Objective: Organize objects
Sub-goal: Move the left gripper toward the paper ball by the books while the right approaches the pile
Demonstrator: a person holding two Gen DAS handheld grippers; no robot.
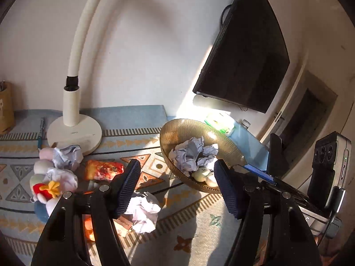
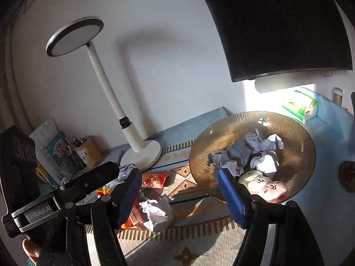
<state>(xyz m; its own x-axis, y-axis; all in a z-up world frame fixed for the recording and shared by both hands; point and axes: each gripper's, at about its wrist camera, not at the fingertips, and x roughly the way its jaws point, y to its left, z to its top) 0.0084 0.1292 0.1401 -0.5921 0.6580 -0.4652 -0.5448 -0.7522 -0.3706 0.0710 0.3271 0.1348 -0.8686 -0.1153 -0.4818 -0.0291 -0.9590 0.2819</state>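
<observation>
grippers both over the patterned mat (image 1: 190,226), tilted down toward the table. left gripper (image 1: 177,186): jaws spread, nothing between the pads, only mat and the near rim of the bowl visible through the gap. right gripper (image 2: 180,196): jaws spread too, nothing held, its blue right pad overlapping the bowl's near-left rim in the picture; cannot tell if it touches.

amber ribbed glass bowl (image 2: 295,137) sits at the right end of the mat. inside: several crumpled paper balls (image 2: 265,163) piled toward the middle, plus a plush with three small faces (image 2: 263,185) lying against the near wall.

loose stuff still on the mat, left of the bowl:
- one crumpled paper wad (image 1: 143,210) just beyond the left gripper's left finger, lying on an orange packet (image 2: 135,218)
- red-orange snack packet (image 1: 103,169) further back
- two more paper wads (image 1: 66,156) near the lamp base, touching a cluster of plush toys (image 1: 45,186) at the far left

white desk lamp (image 2: 142,153) stands at the back edge of the mat. dark monitor (image 1: 246,51) hangs on the wall above the bowl, green tissue pack (image 2: 299,106) below it in a patch of sunlight. pen cup (image 2: 87,153) and books in the left corner. a fingertip (image 2: 31,249) shows at the bottom left of the right wrist view.
</observation>
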